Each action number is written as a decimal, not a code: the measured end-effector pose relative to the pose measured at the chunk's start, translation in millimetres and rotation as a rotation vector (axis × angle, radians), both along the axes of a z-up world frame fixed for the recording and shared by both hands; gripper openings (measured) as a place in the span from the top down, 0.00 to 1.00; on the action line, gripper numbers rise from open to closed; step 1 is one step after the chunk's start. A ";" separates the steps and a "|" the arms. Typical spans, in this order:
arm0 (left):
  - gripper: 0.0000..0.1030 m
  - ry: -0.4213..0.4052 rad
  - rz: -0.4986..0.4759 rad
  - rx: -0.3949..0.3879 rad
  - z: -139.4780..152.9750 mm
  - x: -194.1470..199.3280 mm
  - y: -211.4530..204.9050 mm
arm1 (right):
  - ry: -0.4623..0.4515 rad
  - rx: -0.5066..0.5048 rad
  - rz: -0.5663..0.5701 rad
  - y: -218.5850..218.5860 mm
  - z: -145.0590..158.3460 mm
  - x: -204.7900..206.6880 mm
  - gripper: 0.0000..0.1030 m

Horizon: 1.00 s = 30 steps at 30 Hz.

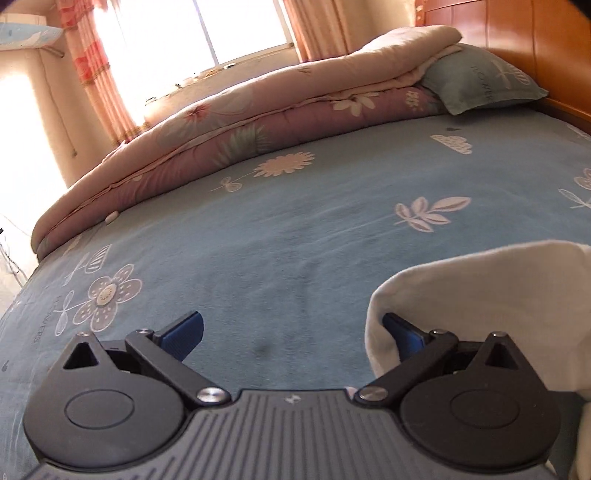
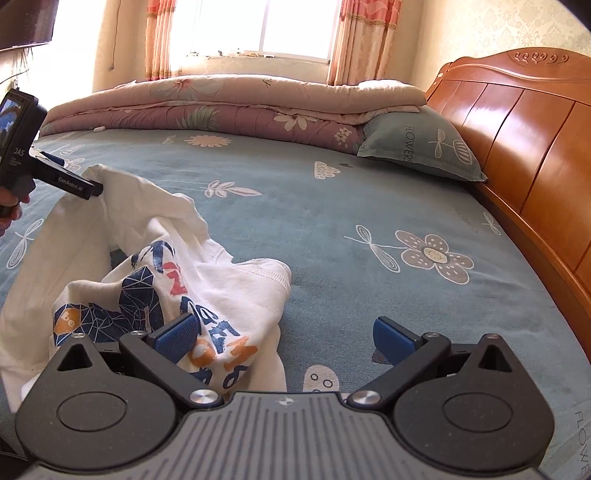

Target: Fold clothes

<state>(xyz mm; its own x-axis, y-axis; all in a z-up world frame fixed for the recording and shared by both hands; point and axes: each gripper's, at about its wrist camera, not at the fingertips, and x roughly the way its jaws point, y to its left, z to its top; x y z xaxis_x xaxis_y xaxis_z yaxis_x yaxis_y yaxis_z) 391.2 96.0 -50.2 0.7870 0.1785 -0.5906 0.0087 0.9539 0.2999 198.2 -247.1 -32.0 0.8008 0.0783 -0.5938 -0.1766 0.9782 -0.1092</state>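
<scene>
Bright daylight from the window [image 2: 255, 26] beyond the bed's far edge, panes blown out to white, glare on the glossy headboard [image 2: 517, 147], soft shadows on the bedsheet [image 1: 295, 229], slight blur in left wrist view, strong fisheye bending, dark corners.

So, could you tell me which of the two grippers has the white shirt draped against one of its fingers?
The left gripper: the white shirt folds around its right finger, jaws open. The right gripper hangs open above it.
</scene>
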 end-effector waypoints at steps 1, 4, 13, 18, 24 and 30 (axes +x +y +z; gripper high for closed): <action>0.01 0.010 0.023 0.006 -2.0 7.8 8.1 | 0.002 0.005 0.002 -0.1 0.4 2.3 0.00; 0.01 0.041 0.087 0.028 -8.2 29.7 32.5 | 0.000 0.007 -0.001 -0.1 1.2 8.7 0.00; 0.01 0.124 0.245 0.081 -26.9 70.2 96.7 | 0.005 0.054 -0.033 -3.1 -0.4 35.2 0.00; 0.02 0.198 0.235 0.030 -37.7 67.5 108.8 | 0.008 0.058 -0.018 4.0 -1.5 35.1 0.00; 0.02 0.197 0.070 -0.005 -13.0 12.9 78.2 | 0.015 0.080 0.015 2.8 5.4 26.1 0.00; 0.01 0.232 -0.171 -0.086 17.2 -54.1 15.0 | 0.066 0.110 0.033 -0.9 1.5 13.2 0.00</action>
<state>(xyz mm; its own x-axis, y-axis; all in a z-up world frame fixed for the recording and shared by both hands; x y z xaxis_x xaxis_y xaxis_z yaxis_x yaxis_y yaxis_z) 337.1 111.0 -33.0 0.6435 -0.0040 -0.7654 0.2306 0.9545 0.1889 211.4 -248.0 -30.5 0.7561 0.1718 -0.6315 -0.2125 0.9771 0.0115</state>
